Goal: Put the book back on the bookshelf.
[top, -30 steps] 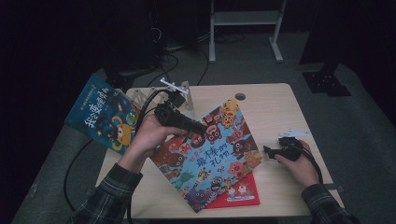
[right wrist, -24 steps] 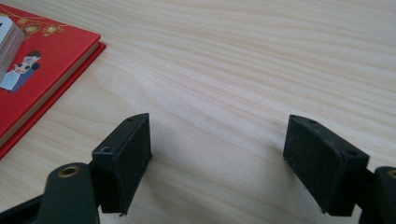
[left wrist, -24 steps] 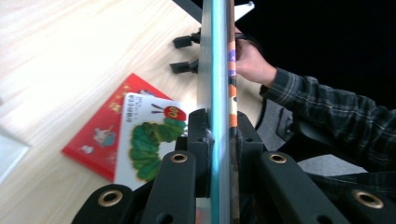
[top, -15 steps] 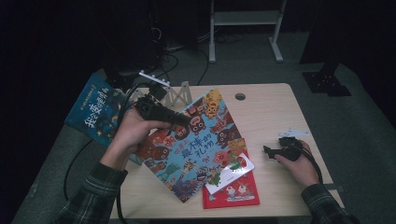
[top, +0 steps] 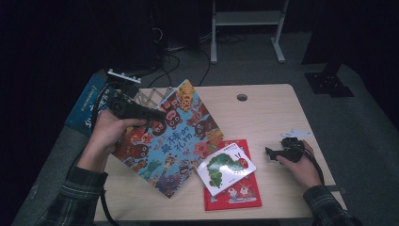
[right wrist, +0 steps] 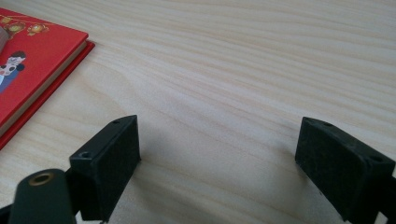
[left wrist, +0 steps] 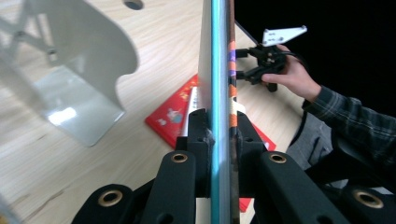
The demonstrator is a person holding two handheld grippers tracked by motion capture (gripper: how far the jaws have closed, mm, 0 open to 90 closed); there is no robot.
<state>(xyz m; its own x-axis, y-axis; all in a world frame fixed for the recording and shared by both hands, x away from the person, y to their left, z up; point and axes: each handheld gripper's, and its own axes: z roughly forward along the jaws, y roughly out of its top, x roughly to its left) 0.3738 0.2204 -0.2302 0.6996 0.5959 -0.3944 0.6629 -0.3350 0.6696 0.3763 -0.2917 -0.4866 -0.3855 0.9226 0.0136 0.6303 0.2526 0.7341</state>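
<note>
From the near edge of the table (top: 282, 117), the left gripper (top: 153, 114) is seen clenched on a large picture book (top: 167, 136), which is held lifted and tilted over the table's left part. In the left gripper view the book (left wrist: 218, 70) is seen edge-on between the 2 black jaws, its spine running straight away from the grip, so the long axis is judged to point away from the left hand (top: 106, 134) toward the far middle of the table, with the lower corner hanging toward the near edge. Just right of that corner lie 2 smaller books: a red book (top: 235, 193) flat on the wood and a white caterpillar book (top: 226, 167) resting on top of it, both apart from the lifted one. Farther right, the right gripper (top: 270, 153) rests on the table, released, its jaws having just been opening with nothing between them; in the right gripper view bare wood lies between the jaws and the red book (right wrist: 32, 65) sits off to the side. Behind the lifted book stands a white rack (top: 150, 96), seen close at the left in the left gripper view (left wrist: 84, 79). The rack is judged the likely goal, lying just beyond the book's far edge and nearer the left hand than the right, so the coming move turns on lining the book's edge up with a slot. Beyond the table's left edge another book (top: 87, 106) is seen.
</note>
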